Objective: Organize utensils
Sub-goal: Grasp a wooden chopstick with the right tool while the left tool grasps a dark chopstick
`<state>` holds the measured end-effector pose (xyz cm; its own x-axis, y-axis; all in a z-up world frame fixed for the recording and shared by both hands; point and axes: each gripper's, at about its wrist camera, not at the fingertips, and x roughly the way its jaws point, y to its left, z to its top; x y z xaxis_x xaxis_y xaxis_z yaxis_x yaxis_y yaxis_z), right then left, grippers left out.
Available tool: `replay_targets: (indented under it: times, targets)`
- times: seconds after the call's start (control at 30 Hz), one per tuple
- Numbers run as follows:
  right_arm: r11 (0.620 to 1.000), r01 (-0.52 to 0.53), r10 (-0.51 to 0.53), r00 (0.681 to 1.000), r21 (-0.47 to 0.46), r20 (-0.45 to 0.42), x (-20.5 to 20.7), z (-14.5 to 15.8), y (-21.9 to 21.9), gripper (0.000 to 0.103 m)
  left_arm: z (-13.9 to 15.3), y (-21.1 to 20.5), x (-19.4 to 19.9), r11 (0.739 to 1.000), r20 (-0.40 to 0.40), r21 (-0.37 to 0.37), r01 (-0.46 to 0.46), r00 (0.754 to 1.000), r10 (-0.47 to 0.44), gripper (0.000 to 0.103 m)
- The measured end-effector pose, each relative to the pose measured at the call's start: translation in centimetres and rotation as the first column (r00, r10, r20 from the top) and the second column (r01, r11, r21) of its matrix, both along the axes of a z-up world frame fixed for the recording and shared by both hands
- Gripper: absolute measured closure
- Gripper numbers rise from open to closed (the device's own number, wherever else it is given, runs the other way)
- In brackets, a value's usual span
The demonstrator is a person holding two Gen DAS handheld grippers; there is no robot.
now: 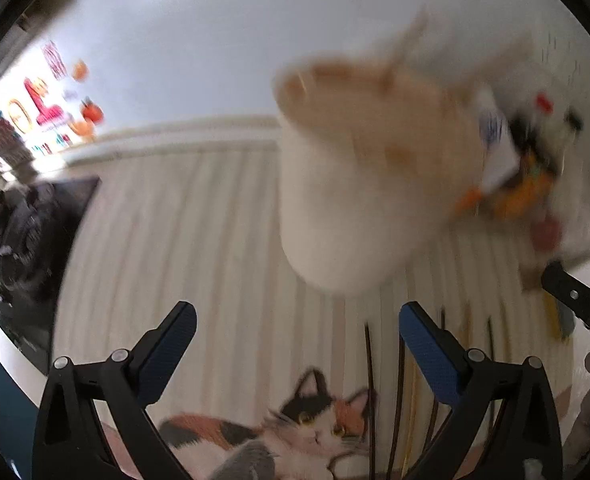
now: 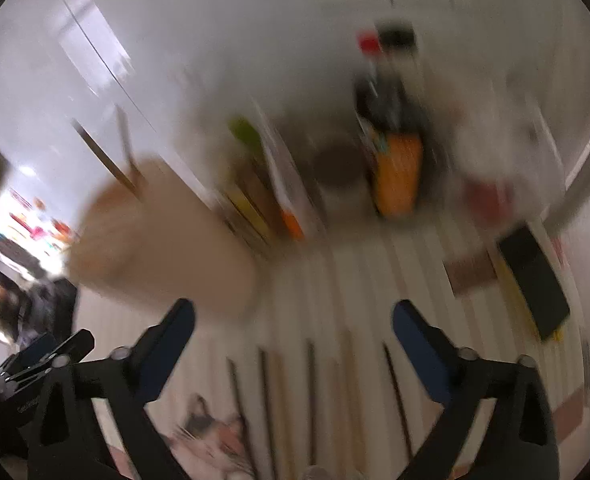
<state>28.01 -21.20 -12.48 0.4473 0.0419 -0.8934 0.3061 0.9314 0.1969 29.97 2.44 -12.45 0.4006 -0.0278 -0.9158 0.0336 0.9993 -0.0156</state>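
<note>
A cream cylindrical utensil holder (image 1: 359, 200) stands blurred on the striped placemat (image 1: 175, 240), with a few sticks poking out of its top. My left gripper (image 1: 297, 320) hangs open just in front of it, nothing between its fingers. Several dark chopsticks (image 1: 375, 380) lie on the mat beside its right finger. In the right wrist view the same holder (image 2: 163, 248) is up left, with chopsticks (image 2: 107, 156) leaning out of it. My right gripper (image 2: 293, 312) is open and empty above several loose chopsticks (image 2: 311, 392) on the mat.
A dark bottle with an orange label (image 2: 395, 152), a red-capped bottle (image 2: 369, 44) and a green-topped packet (image 2: 247, 132) crowd the back of the mat. A black flat object (image 2: 535, 280) lies at the right. The mat carries a cat picture (image 1: 315, 420).
</note>
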Motion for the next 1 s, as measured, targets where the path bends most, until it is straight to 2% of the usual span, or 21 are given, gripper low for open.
replay_targets:
  times: [0.03,0.17,0.23,0.33,0.37,0.43,0.67,0.7,0.73,0.77,0.87,1.0]
  targets:
    - [1.000,0.000,0.000,0.999,0.003,-0.034,-0.2,-1.1,-0.2,0.029,-0.7,-0.4,-0.2,1.000,-0.022,-0.003,0.010,1.000,-0.010,0.000]
    - [0.999,-0.009,0.017,0.983,0.045,-0.183,-1.5,-6.1,-1.8,0.055,-4.7,-2.3,-0.9,0.999,-0.126,-0.025,0.033,0.991,-0.036,0.003]
    - [0.998,-0.019,0.031,0.971,0.054,-0.236,-1.8,-7.9,-2.2,0.067,-6.7,-3.0,-1.1,0.998,-0.181,-0.046,0.040,0.982,-0.048,0.016]
    - [0.997,-0.056,0.070,0.951,0.053,-0.300,-2.5,-10.4,-2.2,0.079,-9.5,-4.1,-1.4,0.994,-0.253,-0.083,0.066,0.964,-0.085,0.033]
    - [0.996,-0.070,0.083,0.946,0.053,-0.313,-2.6,-10.9,-2.0,0.080,-10.1,-4.4,-1.4,0.994,-0.266,-0.081,0.073,0.960,-0.092,0.038]
    - [0.994,-0.093,0.104,0.933,0.048,-0.343,-2.9,-12.2,-1.8,0.082,-11.2,-4.9,-1.5,0.993,-0.292,-0.077,0.084,0.951,-0.103,0.057]
    - [0.990,-0.135,0.143,0.901,0.047,-0.409,-3.6,-15.4,-1.6,0.082,-13.1,-5.1,-1.9,0.993,-0.319,-0.069,0.093,0.941,-0.110,0.078]
    - [0.989,-0.138,0.145,0.898,0.046,-0.416,-3.7,-15.7,-1.6,0.082,-13.1,-5.2,-2.0,0.993,-0.314,-0.067,0.099,0.942,-0.115,0.083]
    - [0.989,-0.139,0.146,0.893,0.047,-0.426,-3.9,-16.2,-1.6,0.082,-13.2,-5.3,-2.1,0.992,-0.311,-0.063,0.107,0.943,-0.121,0.095]
    - [0.989,-0.144,0.147,0.897,0.038,-0.417,-4.0,-16.2,-1.6,0.083,-13.3,-5.4,-2.1,0.992,-0.314,-0.063,0.113,0.941,-0.127,0.098]
    - [0.988,-0.155,0.142,0.894,0.005,-0.425,-4.4,-16.6,-1.8,0.096,-13.2,-5.3,-2.2,0.991,-0.314,-0.055,0.122,0.940,-0.133,0.098]
    - [0.990,-0.136,0.131,0.889,0.020,-0.438,-5.5,-17.2,-3.4,0.096,-13.4,-4.8,-2.5,0.988,-0.317,-0.032,0.153,0.936,-0.155,0.099]
